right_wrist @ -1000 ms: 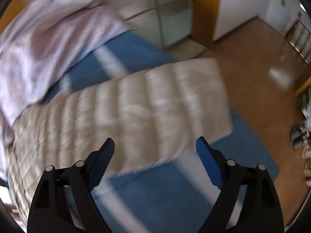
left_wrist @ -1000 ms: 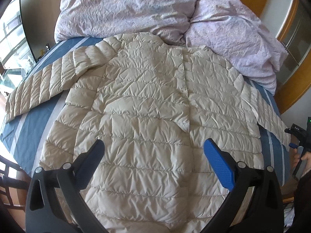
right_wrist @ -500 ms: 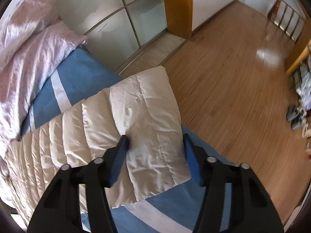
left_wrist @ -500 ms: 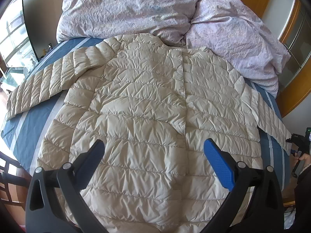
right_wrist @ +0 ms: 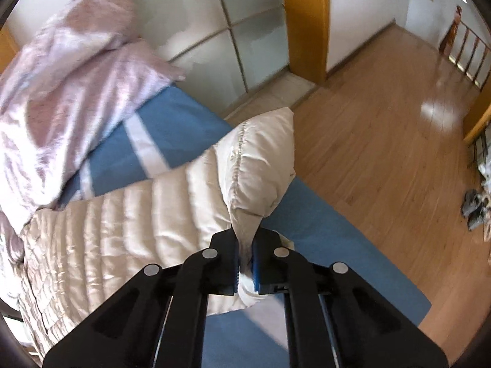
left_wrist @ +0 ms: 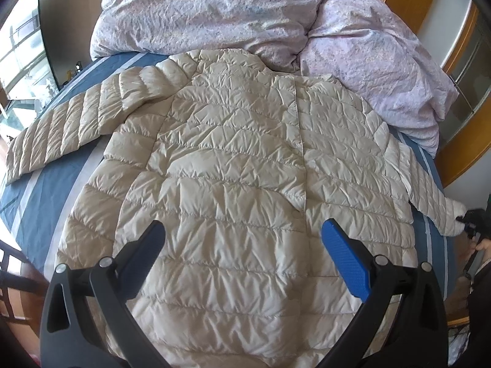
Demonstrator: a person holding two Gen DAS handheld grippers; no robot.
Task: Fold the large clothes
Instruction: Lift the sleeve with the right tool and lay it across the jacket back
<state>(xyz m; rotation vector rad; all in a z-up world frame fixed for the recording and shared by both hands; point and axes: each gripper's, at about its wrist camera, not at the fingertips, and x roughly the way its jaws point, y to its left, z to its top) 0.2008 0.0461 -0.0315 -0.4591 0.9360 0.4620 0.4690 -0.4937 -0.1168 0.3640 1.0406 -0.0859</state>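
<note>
Cream quilted jacket (left_wrist: 233, 184) cuff pinched in right hand-held gripper (right_wrist: 244, 263).

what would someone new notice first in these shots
A cream quilted puffer jacket lies spread flat across the blue striped bedsheet, collar toward the rumpled lilac duvet. At the bed's edge, the right gripper is pinched shut on the jacket's sleeve cuff, while the left gripper hovers open above the hem.
</note>
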